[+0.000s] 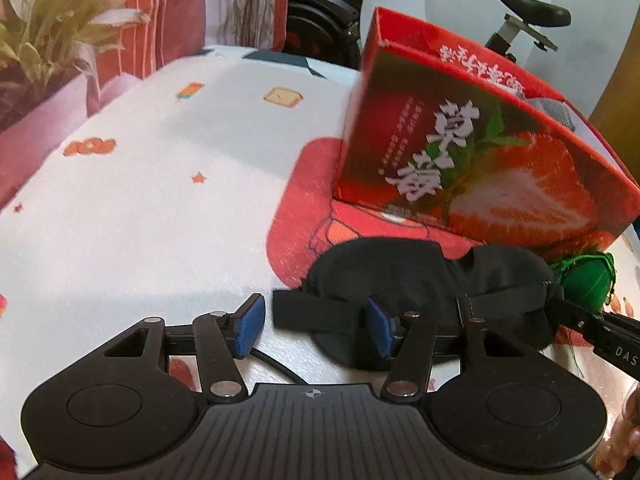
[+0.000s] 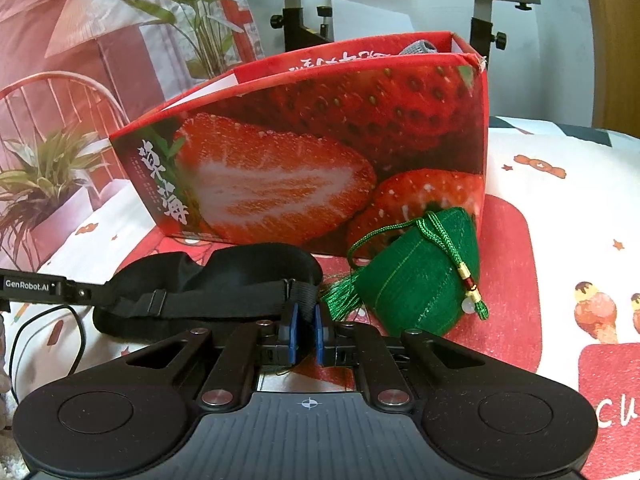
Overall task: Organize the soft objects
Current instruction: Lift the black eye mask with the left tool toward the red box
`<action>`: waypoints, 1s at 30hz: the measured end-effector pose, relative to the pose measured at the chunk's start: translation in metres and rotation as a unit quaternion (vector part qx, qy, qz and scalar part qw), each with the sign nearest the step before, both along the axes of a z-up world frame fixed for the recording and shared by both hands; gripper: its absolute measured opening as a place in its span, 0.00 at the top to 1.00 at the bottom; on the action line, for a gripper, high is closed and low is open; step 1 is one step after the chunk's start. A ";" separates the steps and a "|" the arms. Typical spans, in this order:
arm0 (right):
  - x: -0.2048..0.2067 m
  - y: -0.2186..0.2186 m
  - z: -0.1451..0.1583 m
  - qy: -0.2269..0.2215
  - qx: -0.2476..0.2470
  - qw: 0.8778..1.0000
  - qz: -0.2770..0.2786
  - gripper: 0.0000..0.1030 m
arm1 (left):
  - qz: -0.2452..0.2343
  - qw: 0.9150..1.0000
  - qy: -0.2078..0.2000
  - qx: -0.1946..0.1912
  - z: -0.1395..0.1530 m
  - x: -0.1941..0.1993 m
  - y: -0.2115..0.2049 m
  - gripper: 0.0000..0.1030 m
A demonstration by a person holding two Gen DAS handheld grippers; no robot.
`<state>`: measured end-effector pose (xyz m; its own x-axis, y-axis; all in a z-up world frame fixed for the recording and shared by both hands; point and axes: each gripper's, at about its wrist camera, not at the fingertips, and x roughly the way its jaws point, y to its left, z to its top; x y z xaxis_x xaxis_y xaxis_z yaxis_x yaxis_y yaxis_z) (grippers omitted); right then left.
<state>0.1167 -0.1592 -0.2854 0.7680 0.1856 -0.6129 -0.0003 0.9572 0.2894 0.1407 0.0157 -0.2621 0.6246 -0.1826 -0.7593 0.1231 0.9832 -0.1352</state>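
- Left tool [image 1: 316,326]: jaws wide, straddling the strap end of the black eye mask [image 1: 432,280].
- Right tool [image 2: 306,330]: jaws narrow, pinching the mask strap [image 2: 298,294].
- Green tasselled pouch [image 2: 416,276]: beside the strawberry box [image 2: 320,152], whose interior is mostly hidden.
- Printed blanket [image 1: 140,184] beneath; exercise bike [image 2: 492,12] behind.

White cloth [image 1: 160,200] with small cartoon food prints and red patches covers the surface. Behind it: red-and-white printed backdrop [image 2: 60,40] showing a lamp and chair. Leafy green plant [image 1: 44,36] at the cloth's far left edge. Exercise bike [image 2: 488,0] behind, black saddle [image 1: 536,8] visible. Thin black cable [image 2: 48,320] lies on cloth, lower left in right wrist view.
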 end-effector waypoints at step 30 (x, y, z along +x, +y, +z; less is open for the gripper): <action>-0.015 0.005 0.030 -0.067 -0.010 0.998 0.017 0.93 | -0.034 0.995 -0.077 0.051 0.036 -0.008 -0.030 0.90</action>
